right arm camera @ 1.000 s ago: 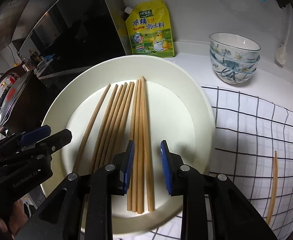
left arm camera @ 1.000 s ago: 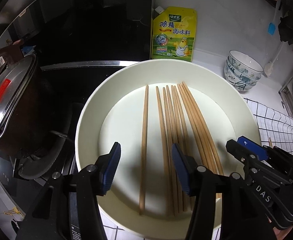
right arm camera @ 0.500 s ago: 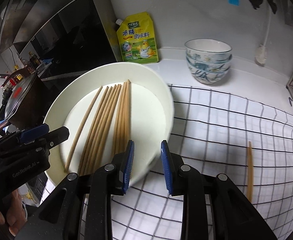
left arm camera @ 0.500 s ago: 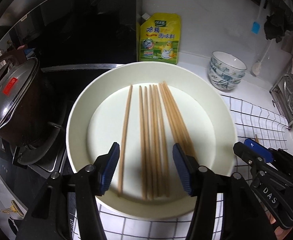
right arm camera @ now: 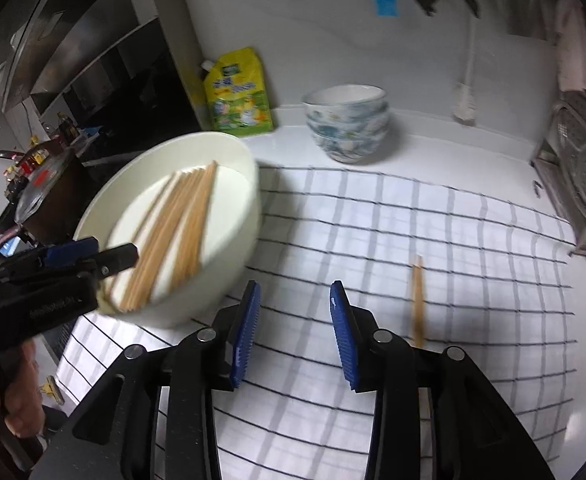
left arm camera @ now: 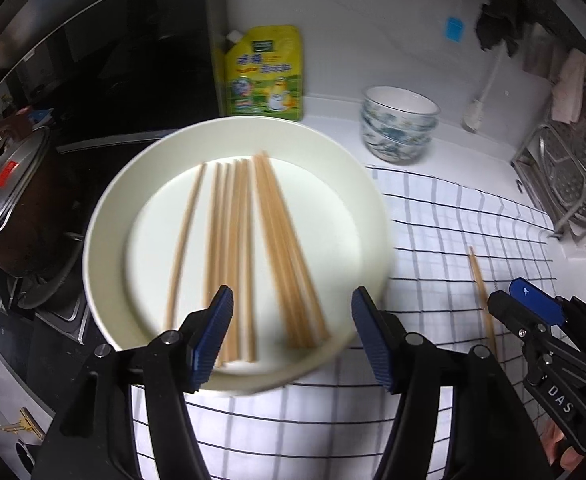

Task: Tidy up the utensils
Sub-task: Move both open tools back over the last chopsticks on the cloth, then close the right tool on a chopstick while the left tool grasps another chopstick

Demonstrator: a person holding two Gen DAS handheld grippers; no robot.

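White countertop under a black-checked cloth fills the view, motion-blurred. Round white plate carries a fan of wooden chopsticks, their near ends hidden behind the left gripper, whose jaws are opening, empty. One stray chopstick lies on the cloth, just beside the right gripper, its ridged blue jaws also opening, empty.

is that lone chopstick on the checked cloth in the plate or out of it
Out. The lone chopstick lies flat on the checked cloth, apart from the white plate.
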